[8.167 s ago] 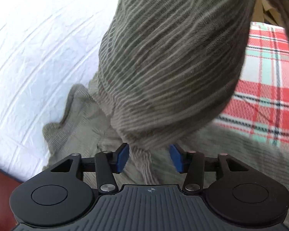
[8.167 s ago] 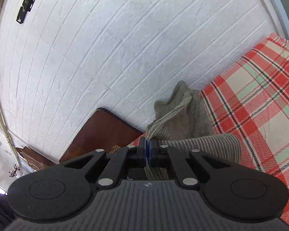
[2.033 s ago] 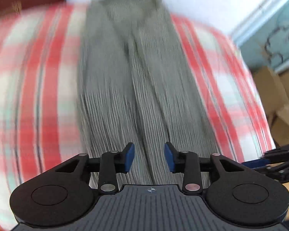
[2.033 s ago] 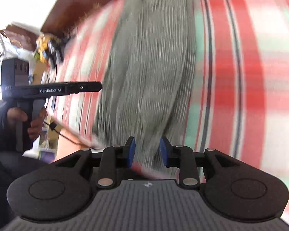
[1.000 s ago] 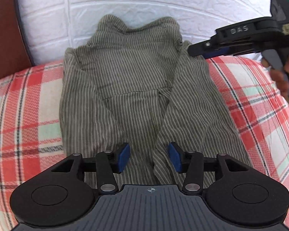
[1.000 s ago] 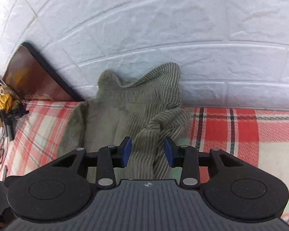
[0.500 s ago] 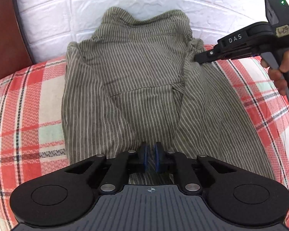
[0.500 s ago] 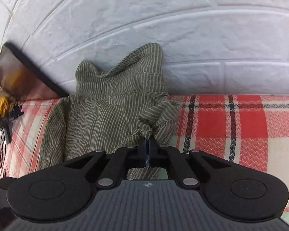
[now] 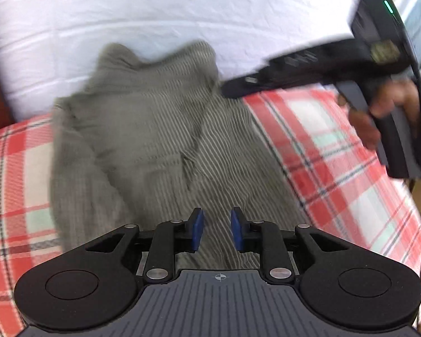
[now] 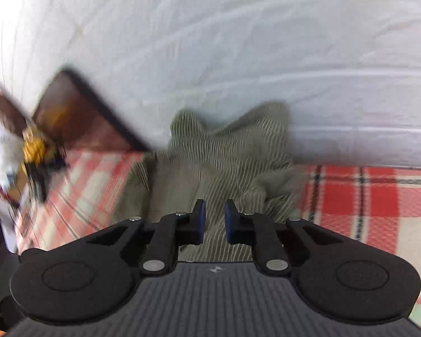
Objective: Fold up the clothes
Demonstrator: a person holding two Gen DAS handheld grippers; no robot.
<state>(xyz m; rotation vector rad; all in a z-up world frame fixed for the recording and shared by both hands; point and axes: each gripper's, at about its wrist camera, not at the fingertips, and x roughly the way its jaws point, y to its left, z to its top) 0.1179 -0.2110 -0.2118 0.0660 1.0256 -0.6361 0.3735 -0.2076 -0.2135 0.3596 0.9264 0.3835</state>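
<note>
Olive-grey striped cotton garment (image 9: pixel 143 140): spread lengthwise over the centre of the left wrist frame, its upper end bunched against the wall; blurred. It lies on the red, white and mint plaid bed cover (image 9: pixel 331 151), which fills the left and right sides of that frame. White embossed brick-pattern wall (image 9: pixel 154 14): upper part of both frames. Left gripper (image 9: pixel 214 230), black with blue pads: lower centre, jaws apart and opening, garment fabric seen behind the gap, nothing pinched. Right gripper (image 10: pixel 212 224), same make: lower centre of its own frame, jaws narrowly apart and opening, striped fabric behind the gap, not pinched; in the left wrist view it shows upper right, held by a hand (image 9: pixel 390 106). Dark brown wooden headboard (image 10: pixel 70 112): left of right wrist frame.
</note>
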